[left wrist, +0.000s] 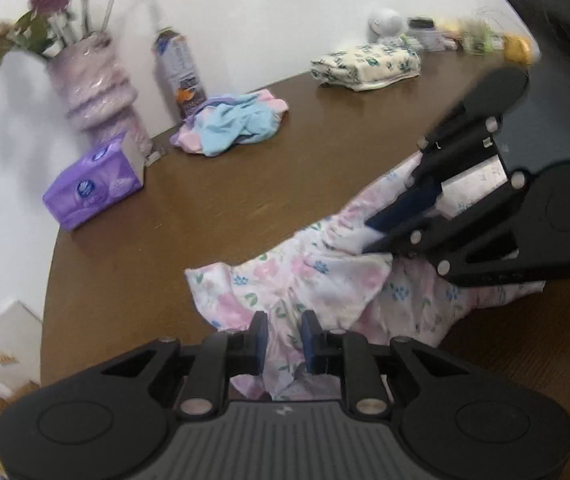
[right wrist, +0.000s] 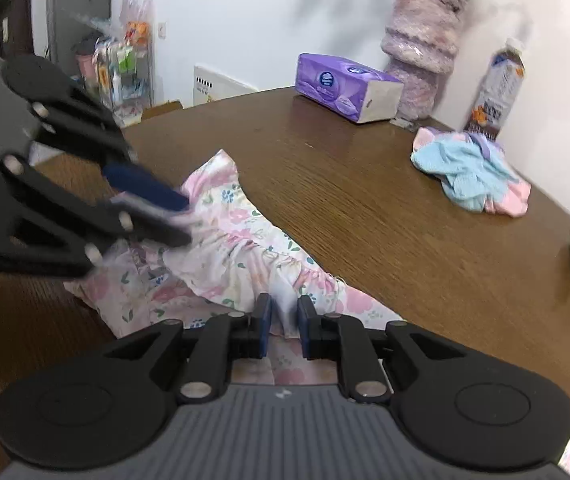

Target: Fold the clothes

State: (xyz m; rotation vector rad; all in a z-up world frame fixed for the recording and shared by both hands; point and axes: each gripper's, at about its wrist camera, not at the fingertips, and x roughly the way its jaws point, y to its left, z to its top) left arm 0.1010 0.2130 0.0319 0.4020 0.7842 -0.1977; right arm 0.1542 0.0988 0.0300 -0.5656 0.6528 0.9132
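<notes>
Left gripper (left wrist: 283, 336) pinches floral garment (left wrist: 305, 280) on the table (left wrist: 245, 184); right gripper (right wrist: 283, 320) likewise clamped on its gathered edge, though blur hides the contact — thin bites may slip; pastel pile (left wrist: 233, 124) beyond awaits.

**Brown wooden surface and what lies on it**

The wood-grain surface (left wrist: 213, 184) carries a crumpled pink floral garment (left wrist: 309, 288) near its front edge. Along the wall stand a lilac vase (left wrist: 97, 88), a bottle (left wrist: 179, 72) and a purple tissue pack (left wrist: 93, 184). A blue-and-pink clothes heap (left wrist: 233, 124) and a folded floral stack (left wrist: 365, 66) lie farther back.
</notes>
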